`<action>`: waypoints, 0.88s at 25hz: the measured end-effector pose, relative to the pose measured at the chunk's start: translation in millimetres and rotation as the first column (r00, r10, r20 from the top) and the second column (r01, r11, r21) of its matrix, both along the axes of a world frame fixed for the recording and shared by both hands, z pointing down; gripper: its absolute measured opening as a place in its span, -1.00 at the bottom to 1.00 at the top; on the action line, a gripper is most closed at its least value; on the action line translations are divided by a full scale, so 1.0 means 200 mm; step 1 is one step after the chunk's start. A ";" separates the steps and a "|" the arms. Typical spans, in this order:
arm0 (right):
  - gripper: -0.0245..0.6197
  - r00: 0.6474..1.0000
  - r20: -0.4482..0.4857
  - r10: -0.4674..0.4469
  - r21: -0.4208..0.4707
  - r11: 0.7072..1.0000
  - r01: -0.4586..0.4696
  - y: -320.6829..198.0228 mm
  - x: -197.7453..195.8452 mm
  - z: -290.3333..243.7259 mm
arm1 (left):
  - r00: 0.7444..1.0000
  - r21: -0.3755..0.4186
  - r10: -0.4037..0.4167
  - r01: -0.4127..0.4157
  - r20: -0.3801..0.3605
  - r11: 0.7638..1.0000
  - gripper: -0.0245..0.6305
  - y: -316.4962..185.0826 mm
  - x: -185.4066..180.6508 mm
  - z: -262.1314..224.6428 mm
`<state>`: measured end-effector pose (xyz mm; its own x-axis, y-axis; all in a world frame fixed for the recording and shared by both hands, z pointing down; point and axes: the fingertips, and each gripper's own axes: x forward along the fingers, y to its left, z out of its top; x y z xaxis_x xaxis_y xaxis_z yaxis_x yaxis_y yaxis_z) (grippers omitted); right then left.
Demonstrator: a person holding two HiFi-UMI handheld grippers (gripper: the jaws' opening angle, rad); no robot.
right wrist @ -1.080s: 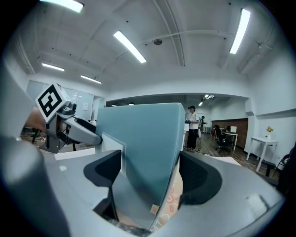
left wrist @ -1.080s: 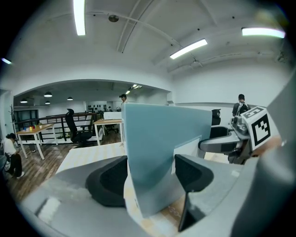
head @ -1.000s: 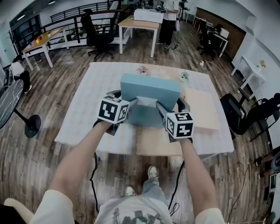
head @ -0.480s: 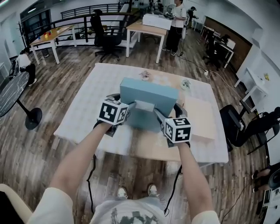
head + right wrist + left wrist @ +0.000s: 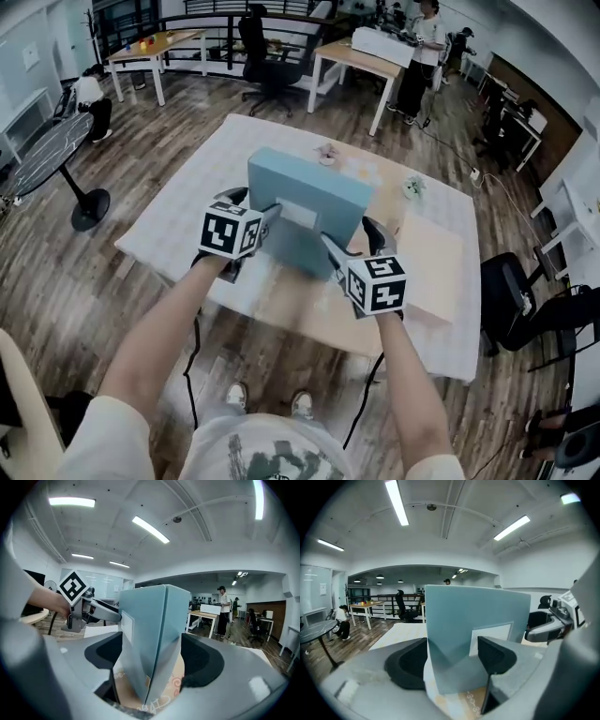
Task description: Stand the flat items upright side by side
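A large light-blue flat box (image 5: pixel 314 202) with a white label is held up above the table, standing roughly on edge. My left gripper (image 5: pixel 265 223) is shut on its near left corner, and my right gripper (image 5: pixel 339 251) is shut on its near right corner. In the left gripper view the blue box (image 5: pixel 474 616) fills the gap between the dark pads of that gripper (image 5: pixel 452 660). The right gripper view shows the box's edge (image 5: pixel 152 630) clamped in that gripper (image 5: pixel 150 663). Two tan flat boards (image 5: pixel 429 267) (image 5: pixel 295 302) lie on the table beneath.
The table is covered with a white cloth (image 5: pixel 183 220). Two small objects (image 5: pixel 326 153) (image 5: pixel 413 187) sit near its far edge. A black office chair (image 5: pixel 511 300) stands to the right, a round black table (image 5: pixel 52 155) to the left. Desks and people are farther back.
Both grippers keep hold of the blue box. The head view has swung, so the table now sits skewed to the right, and the box has shifted slightly left and up in the picture.
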<state>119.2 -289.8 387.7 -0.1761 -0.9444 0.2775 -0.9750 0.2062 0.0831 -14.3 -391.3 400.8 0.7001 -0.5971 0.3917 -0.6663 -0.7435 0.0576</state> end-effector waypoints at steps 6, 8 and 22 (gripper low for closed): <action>0.30 0.992 0.021 -0.125 -0.007 0.992 0.125 0.00 0.08 0.05 | 0.985 -0.017 -0.170 0.170 -0.040 0.985 0.11 0.08 -0.03 0.04; 0.30 0.985 0.044 -0.166 -0.006 0.986 0.167 -0.02 0.11 0.06 | 0.978 -0.014 -0.204 0.204 -0.047 0.979 0.11 0.13 0.00 0.03; 0.38 0.909 0.138 -0.394 -0.006 0.917 0.398 -0.22 -0.06 0.17 | 0.948 -0.020 -0.315 0.314 -0.042 0.949 0.11 0.42 0.16 0.10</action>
<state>106.3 -334.6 421.7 -0.5708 -0.7800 0.2565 -0.8142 0.5781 -0.0539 17.0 -306.7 420.8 0.4939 -0.7849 0.3741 -0.8629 -0.4953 0.1002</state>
